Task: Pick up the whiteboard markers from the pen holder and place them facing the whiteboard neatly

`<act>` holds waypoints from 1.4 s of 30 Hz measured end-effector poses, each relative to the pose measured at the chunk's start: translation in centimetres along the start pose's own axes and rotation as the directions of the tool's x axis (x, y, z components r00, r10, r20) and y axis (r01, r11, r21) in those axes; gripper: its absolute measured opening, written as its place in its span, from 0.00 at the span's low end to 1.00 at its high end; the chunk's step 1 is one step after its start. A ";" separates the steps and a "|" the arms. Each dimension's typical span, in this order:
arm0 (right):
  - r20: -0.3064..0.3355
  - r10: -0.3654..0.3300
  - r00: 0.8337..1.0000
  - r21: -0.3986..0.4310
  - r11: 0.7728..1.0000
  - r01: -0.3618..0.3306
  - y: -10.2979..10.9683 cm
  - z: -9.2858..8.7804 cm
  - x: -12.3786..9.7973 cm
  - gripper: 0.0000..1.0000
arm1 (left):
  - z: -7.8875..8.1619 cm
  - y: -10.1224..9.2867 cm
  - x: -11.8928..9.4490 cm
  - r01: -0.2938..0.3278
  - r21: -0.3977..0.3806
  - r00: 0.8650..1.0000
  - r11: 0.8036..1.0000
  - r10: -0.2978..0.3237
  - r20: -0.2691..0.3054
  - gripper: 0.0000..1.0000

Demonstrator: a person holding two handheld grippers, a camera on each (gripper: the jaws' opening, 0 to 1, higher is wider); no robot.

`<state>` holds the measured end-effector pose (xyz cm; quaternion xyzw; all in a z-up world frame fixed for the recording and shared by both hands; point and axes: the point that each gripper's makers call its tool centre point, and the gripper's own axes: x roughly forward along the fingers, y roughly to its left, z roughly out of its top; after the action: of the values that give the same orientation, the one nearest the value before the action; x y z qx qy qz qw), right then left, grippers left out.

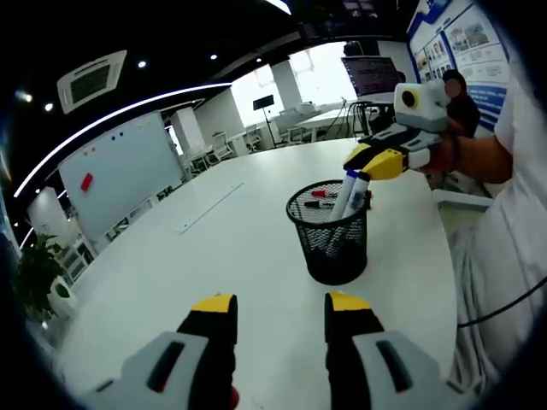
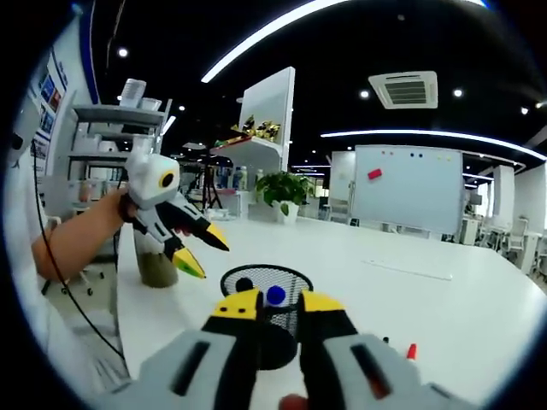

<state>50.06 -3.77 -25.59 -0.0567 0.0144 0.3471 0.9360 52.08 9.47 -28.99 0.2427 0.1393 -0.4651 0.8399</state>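
Observation:
A black mesh pen holder (image 1: 332, 235) stands on the white table (image 1: 222, 248) with several markers in it, one red-capped (image 1: 320, 194). Just over its rim my right gripper (image 1: 355, 166) is shut on a white marker with a blue cap (image 1: 351, 181). In the right gripper view that blue cap (image 2: 275, 295) sits between my right gripper's (image 2: 278, 304) yellow tips, above the holder (image 2: 256, 282). My left gripper (image 1: 280, 303) is open, empty and short of the holder; it hovers to the holder's left (image 2: 205, 252). The whiteboard (image 1: 124, 171) stands beyond the table's far side (image 2: 410, 188).
A red marker (image 2: 411, 350) lies on the table right of the holder. A greenish cylinder (image 2: 158, 265) stands by the table edge. A potted plant (image 1: 38, 273) is beside the whiteboard. The person's arm (image 1: 479, 158) and a cable hang at the right edge.

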 end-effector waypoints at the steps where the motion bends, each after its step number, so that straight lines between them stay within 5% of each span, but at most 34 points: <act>1: -0.002 0.004 1.000 -0.003 1.000 -0.004 0.1 0.1 0.1 0.15 | 0.0 0.0 0.0 0.000 0.000 1.000 1.000 0.000 0.000 0.43; 42: -0.068 0.014 0.998 -0.020 1.000 -0.016 0.8 -0.2 1.1 0.10 | 0.1 0.0 -0.1 -0.004 0.003 1.000 1.000 0.004 0.005 0.43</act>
<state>50.35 -2.46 -25.89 -0.0776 0.0429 0.3522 0.9317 52.03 9.48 -28.89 0.2431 0.1359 -0.4642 0.8408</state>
